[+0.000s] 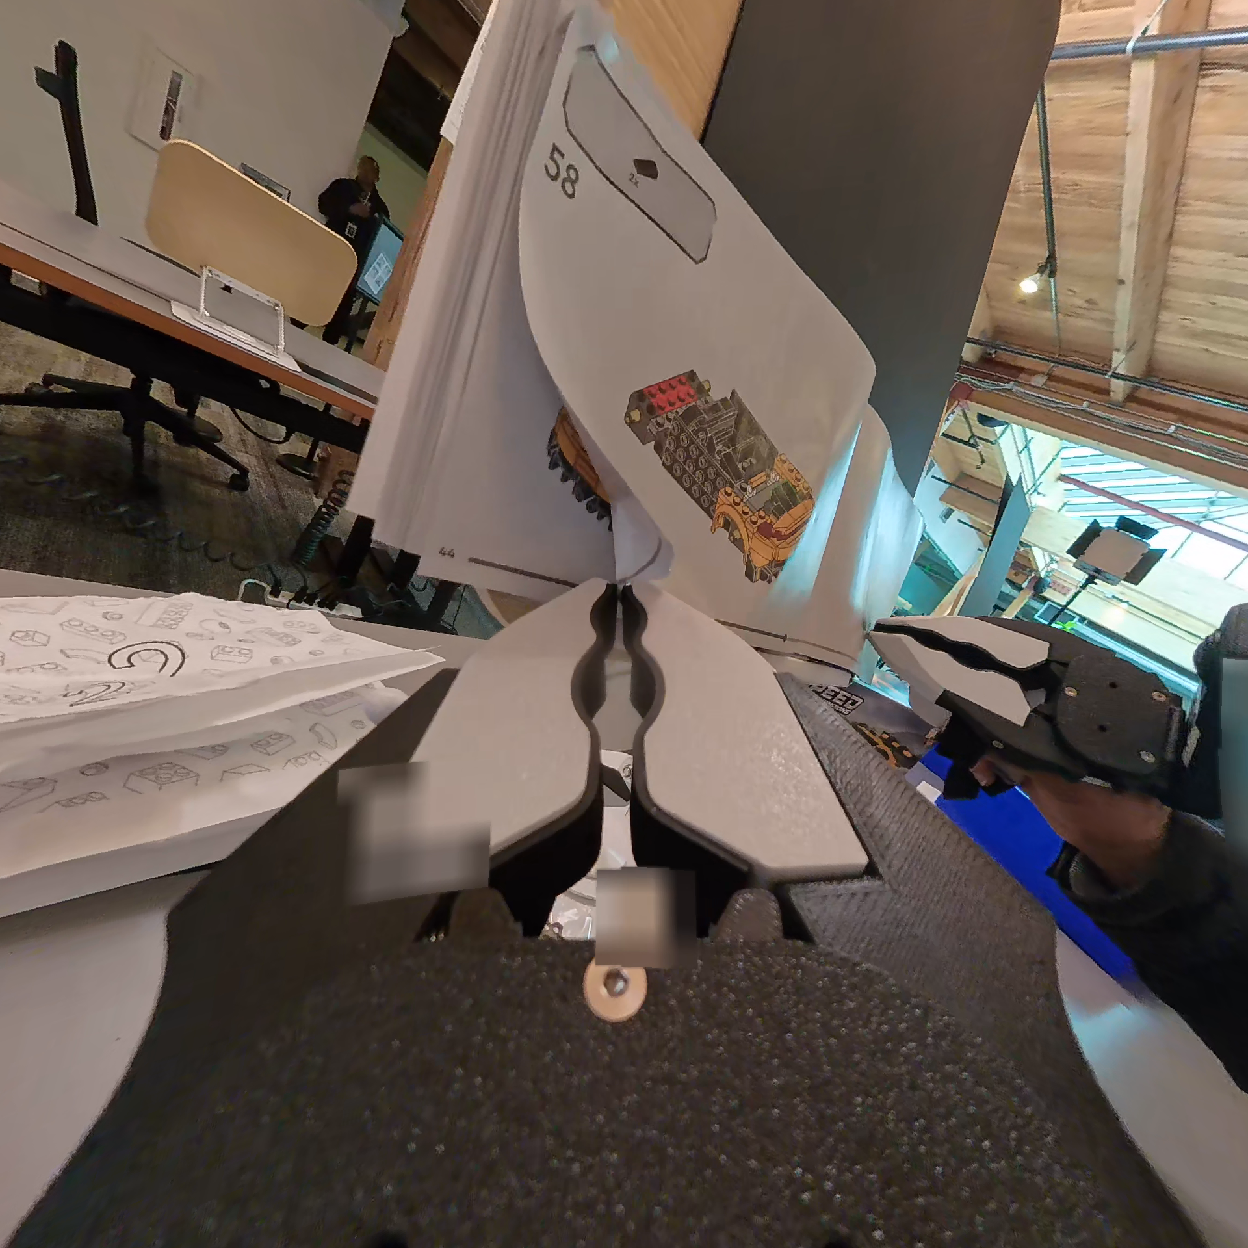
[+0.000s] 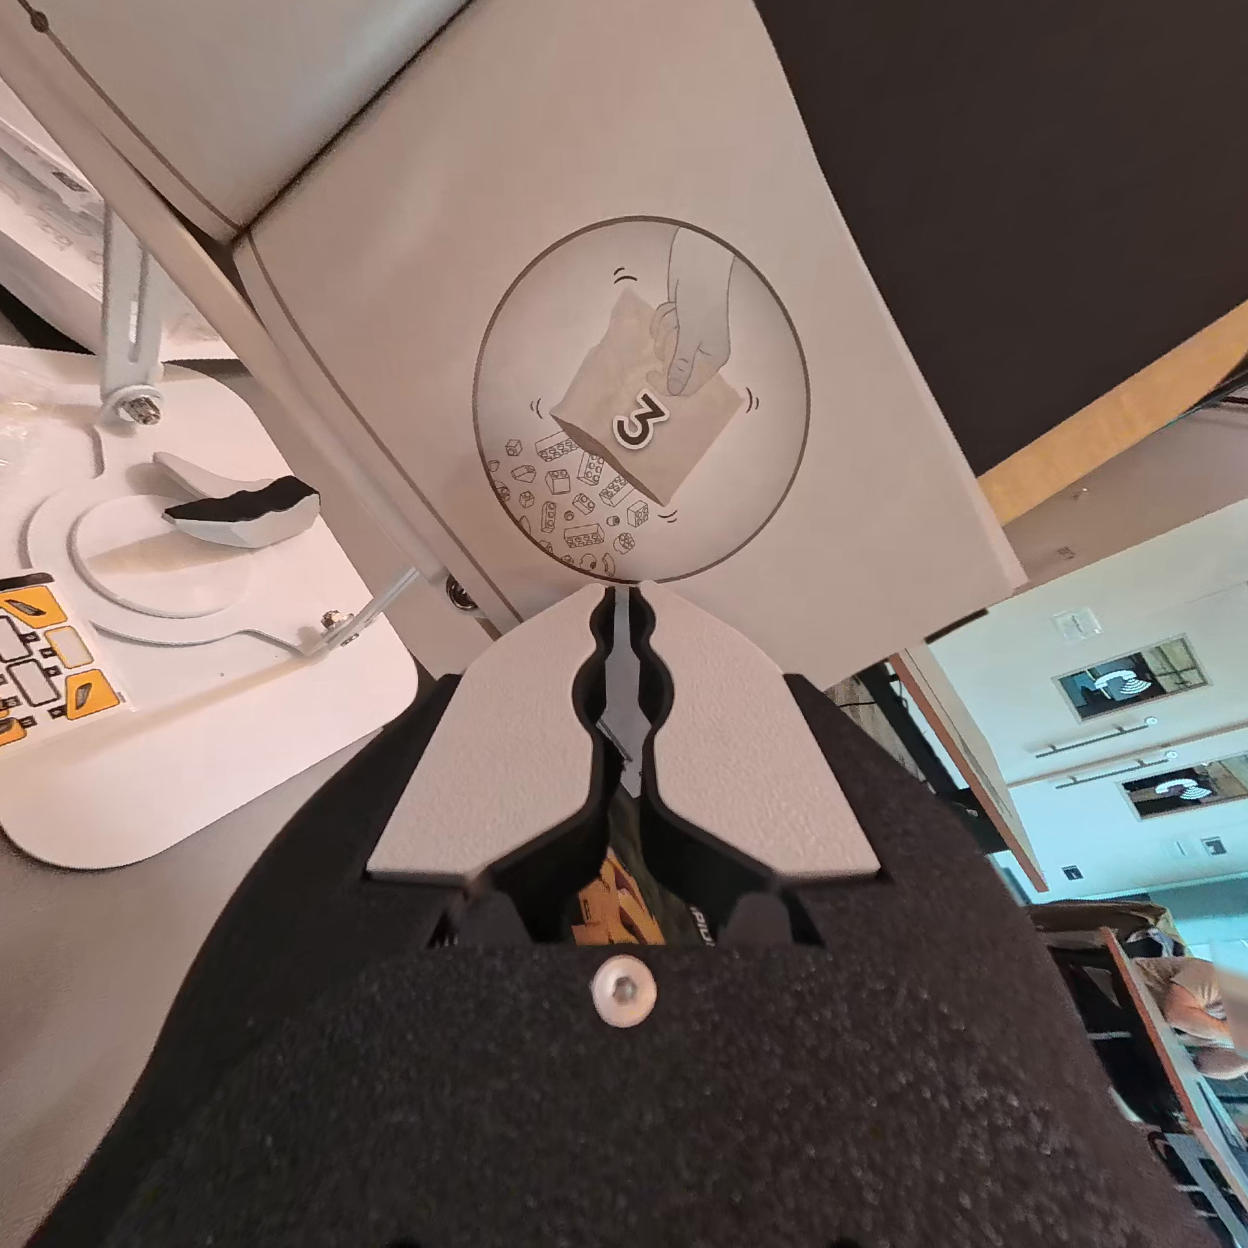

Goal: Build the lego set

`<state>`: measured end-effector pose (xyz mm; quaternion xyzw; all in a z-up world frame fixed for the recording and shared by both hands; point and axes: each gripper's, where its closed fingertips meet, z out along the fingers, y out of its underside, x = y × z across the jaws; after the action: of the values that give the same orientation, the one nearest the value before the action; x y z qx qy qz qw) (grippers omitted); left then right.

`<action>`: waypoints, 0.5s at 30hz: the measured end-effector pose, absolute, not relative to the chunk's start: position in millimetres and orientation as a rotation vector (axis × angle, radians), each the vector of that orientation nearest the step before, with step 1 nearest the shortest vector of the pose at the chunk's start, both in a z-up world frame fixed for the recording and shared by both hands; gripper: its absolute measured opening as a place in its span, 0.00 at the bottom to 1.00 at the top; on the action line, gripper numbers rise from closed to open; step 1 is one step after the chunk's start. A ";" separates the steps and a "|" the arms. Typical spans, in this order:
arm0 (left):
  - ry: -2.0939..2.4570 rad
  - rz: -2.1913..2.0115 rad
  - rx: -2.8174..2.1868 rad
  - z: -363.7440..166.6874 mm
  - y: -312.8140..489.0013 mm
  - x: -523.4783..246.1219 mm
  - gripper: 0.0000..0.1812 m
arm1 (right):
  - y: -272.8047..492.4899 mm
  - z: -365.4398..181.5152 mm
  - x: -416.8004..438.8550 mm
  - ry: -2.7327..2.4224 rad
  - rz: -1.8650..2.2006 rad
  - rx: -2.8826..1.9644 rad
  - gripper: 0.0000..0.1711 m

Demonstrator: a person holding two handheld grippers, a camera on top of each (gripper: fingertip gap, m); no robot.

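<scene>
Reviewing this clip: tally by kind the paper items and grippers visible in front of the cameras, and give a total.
Instruction booklet: 1
Printed paper bags: 2
Sticker sheet: 1
Grippers: 2, left gripper, right gripper
Total: 6

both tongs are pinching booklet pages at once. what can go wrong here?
1. The left tongs are shut on the bottom edge of a curled page of the instruction booklet. Pulling sideways could crease or tear it.
2. The right tongs grip another page at its edge. Opposing pulls could rip pages from the binding.
3. The booklet stands on a white stand, and a tug could tip it.
</scene>
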<state>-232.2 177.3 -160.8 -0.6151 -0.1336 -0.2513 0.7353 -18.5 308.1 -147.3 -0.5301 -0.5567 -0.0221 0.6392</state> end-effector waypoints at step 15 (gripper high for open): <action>-0.291 -0.561 -1.339 -162.5 180.6 -235.1 0.00 | 242.6 -119.3 -85.6 -1.349 0.062 -1.074 0.02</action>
<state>-235.1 180.6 -162.5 -0.6101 -0.1323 -0.2557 0.7382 -85.6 242.6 -119.3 -0.4730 -0.5940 0.0273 0.6502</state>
